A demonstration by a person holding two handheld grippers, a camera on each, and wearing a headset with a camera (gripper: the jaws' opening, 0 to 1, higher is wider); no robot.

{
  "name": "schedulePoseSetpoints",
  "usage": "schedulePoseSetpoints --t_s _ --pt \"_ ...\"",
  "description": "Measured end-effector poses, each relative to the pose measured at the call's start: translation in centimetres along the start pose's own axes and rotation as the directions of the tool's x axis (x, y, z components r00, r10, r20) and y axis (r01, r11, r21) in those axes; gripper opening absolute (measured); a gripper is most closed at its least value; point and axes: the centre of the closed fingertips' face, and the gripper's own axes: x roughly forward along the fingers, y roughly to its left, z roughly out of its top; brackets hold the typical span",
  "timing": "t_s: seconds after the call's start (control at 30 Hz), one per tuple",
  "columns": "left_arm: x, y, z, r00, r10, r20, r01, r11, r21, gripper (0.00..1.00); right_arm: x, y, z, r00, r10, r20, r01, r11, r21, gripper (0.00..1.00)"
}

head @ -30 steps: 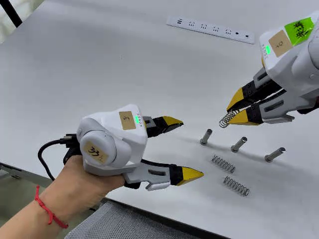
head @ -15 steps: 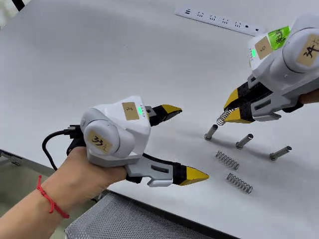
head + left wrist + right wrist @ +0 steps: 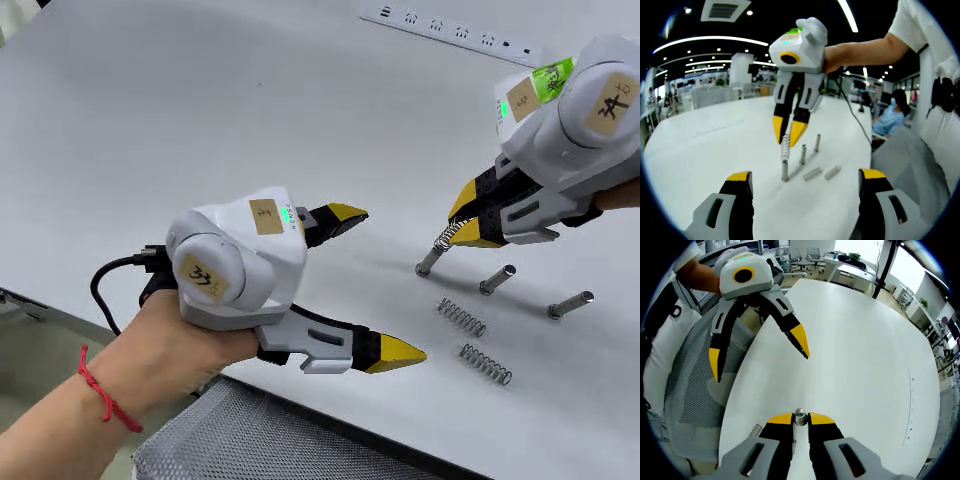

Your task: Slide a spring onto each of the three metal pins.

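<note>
Three short metal pins stand upright on the white table [image 3: 200, 120]. My right gripper [image 3: 462, 222] is shut on a spring [image 3: 447, 235] that hangs from its tips. The spring's lower end meets the top of the leftmost pin [image 3: 430, 262]. In the left gripper view the spring [image 3: 785, 145] hangs straight over that pin [image 3: 785, 171], below the right gripper [image 3: 790, 131]. The other two pins [image 3: 497, 279] [image 3: 571, 304] are bare. Two loose springs [image 3: 461, 317] [image 3: 485, 364] lie in front of them. My left gripper [image 3: 375, 283] stands open left of the pins, holding nothing.
A white power strip [image 3: 450, 30] lies at the far edge of the table. A grey mesh chair [image 3: 230, 450] sits under the near table edge. A black cable [image 3: 110, 290] trails from the left gripper. A seated person [image 3: 890, 117] is in the background.
The right gripper has come down and leftward with the spring, whose lower end has gone from hanging above and right of the leftmost pin to resting at its top. The left gripper stayed open.
</note>
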Motion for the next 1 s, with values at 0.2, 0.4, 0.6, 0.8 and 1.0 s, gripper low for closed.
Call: schedulePoseSetpoints --t_s 0.2,0.4,0.6,0.8,1.0 --pt "0.1 -0.2 -0.1 1.0 -0.005 0.002 0.005 1.0 -0.005 0.88 0.2 0.2 0.0 1.0 0.003 -0.001 -0.003 1.0 0.003 0.12" --pt "0.3 -0.3 -0.1 0.9999 -0.01 0.005 0.01 1.0 -0.012 0.89 0.7 -0.1 -0.3 1.0 0.005 0.002 -0.005 1.0 0.008 0.12" --pt "0.3 -0.4 -0.1 0.9999 -0.012 0.009 0.012 1.0 -0.016 0.89 0.9 0.1 -0.1 1.0 0.006 0.005 -0.006 1.0 0.011 0.12" --pt "0.3 -0.6 -0.1 0.9999 -0.012 0.01 0.012 1.0 -0.02 0.89 1.2 0.1 -0.2 0.9999 0.008 0.006 -0.009 1.0 0.009 0.12" --pt "0.4 -0.7 0.0 0.9998 -0.015 0.012 0.015 1.0 -0.023 0.89 1.4 0.1 -0.2 1.0 0.008 0.003 -0.008 1.0 0.006 0.12"
